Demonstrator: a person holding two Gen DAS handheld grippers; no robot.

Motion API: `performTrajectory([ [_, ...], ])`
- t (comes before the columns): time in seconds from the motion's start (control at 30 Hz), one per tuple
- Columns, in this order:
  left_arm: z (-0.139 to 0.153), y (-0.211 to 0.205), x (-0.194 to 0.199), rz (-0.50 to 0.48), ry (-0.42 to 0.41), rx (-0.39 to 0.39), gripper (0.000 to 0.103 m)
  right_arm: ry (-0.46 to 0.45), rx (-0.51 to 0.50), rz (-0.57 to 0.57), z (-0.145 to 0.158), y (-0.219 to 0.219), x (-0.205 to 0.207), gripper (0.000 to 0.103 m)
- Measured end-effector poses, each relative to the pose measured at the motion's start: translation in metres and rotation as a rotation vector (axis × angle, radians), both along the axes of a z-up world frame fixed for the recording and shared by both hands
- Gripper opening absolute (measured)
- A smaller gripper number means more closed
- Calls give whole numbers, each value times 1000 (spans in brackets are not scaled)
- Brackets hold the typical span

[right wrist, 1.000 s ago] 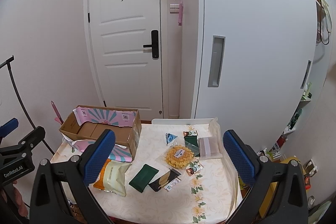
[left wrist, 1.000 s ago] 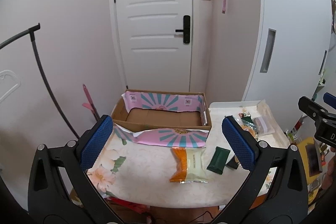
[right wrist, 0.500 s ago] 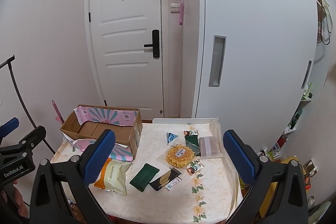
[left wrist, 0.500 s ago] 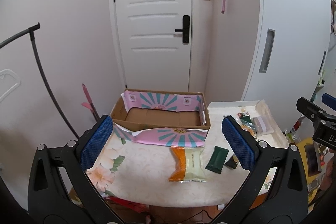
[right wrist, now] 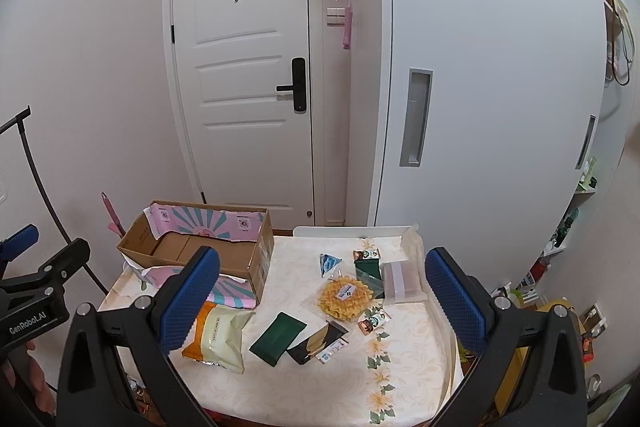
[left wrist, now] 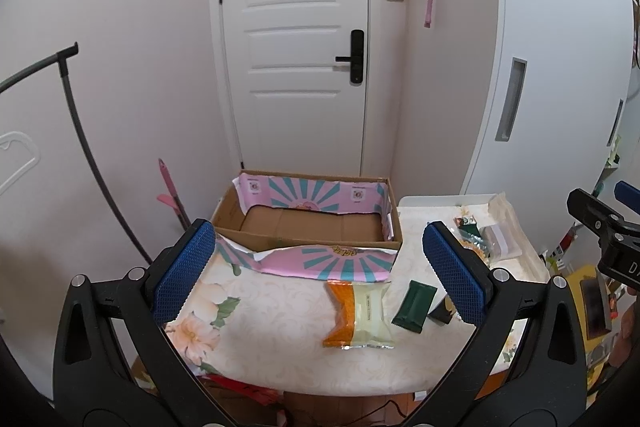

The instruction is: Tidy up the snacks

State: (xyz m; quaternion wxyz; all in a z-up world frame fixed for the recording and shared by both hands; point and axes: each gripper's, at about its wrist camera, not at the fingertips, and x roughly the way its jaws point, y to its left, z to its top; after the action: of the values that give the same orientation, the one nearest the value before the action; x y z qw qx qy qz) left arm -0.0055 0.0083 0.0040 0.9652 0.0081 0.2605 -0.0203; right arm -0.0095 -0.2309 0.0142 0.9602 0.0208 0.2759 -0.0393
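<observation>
Both tongs gape empty — left tongs [left wrist: 320, 277] above the orange-and-white snack bag [left wrist: 358, 311], right tongs [right wrist: 320, 301] beside it.

A brown cardboard box [left wrist: 308, 227] has pink flaps with teal sunburst stripes. The tablecloth [right wrist: 320, 379] is cream with flowers. One packet [left wrist: 358, 315] is orange and pale; another [right wrist: 278, 337] is dark green.
</observation>
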Motion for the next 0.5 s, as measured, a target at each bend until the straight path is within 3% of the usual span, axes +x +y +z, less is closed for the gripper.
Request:
performTrajectory([
  [0.27, 3, 0, 4, 6, 3, -2, 103, -2, 0, 2, 1, 1, 1, 102],
  [0.5, -3, -1, 26, -29, 108, 20, 103, 18, 45, -1, 3, -4, 7, 102],
])
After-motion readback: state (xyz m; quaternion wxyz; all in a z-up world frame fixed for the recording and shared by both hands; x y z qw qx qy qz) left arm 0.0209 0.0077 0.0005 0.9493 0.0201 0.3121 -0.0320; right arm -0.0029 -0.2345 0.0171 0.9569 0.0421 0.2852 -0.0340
